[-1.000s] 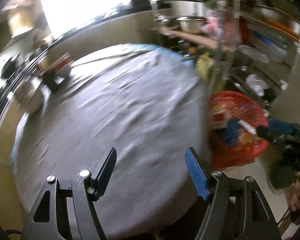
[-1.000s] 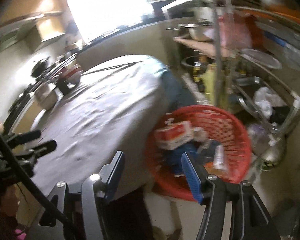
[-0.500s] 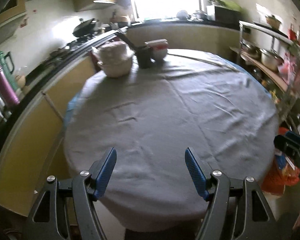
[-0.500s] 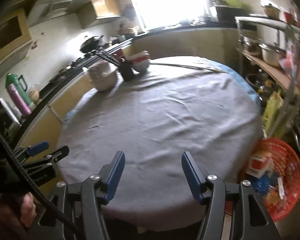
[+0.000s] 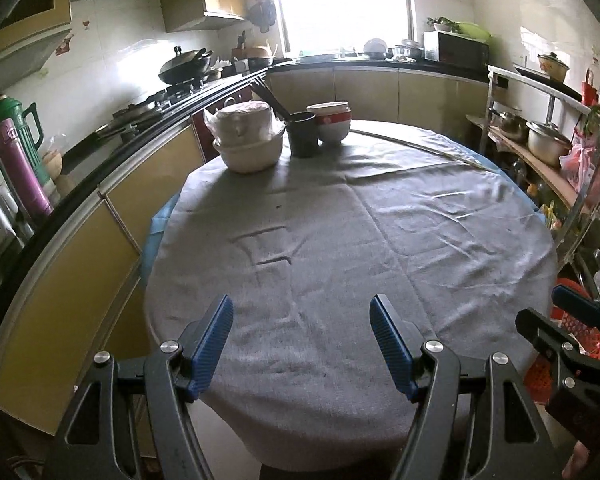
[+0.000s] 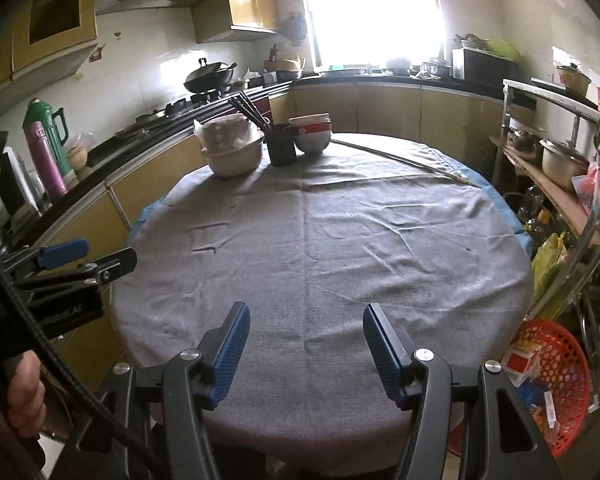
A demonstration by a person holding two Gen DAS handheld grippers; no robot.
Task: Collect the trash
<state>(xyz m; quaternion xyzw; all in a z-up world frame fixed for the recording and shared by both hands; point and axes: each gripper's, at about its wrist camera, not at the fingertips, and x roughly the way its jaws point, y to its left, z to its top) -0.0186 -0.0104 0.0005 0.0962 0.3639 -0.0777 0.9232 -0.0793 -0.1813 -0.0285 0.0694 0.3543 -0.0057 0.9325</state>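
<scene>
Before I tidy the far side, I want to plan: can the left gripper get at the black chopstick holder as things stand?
Probably yes. The left gripper is open and empty, and bare grey tablecloth lies between it and the black chopstick holder. The holder stands tight between two bowl stacks, across the table.

Blown-out window (image 5: 342, 4) backlight, sharp focus, fisheye-bent dark edges

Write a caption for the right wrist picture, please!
Open right gripper over a grey-clothed table; trash sits in the red basket.

Home kitchen: wok (image 5: 185, 67) on stove, cabinets (image 6: 247, 10).
</scene>
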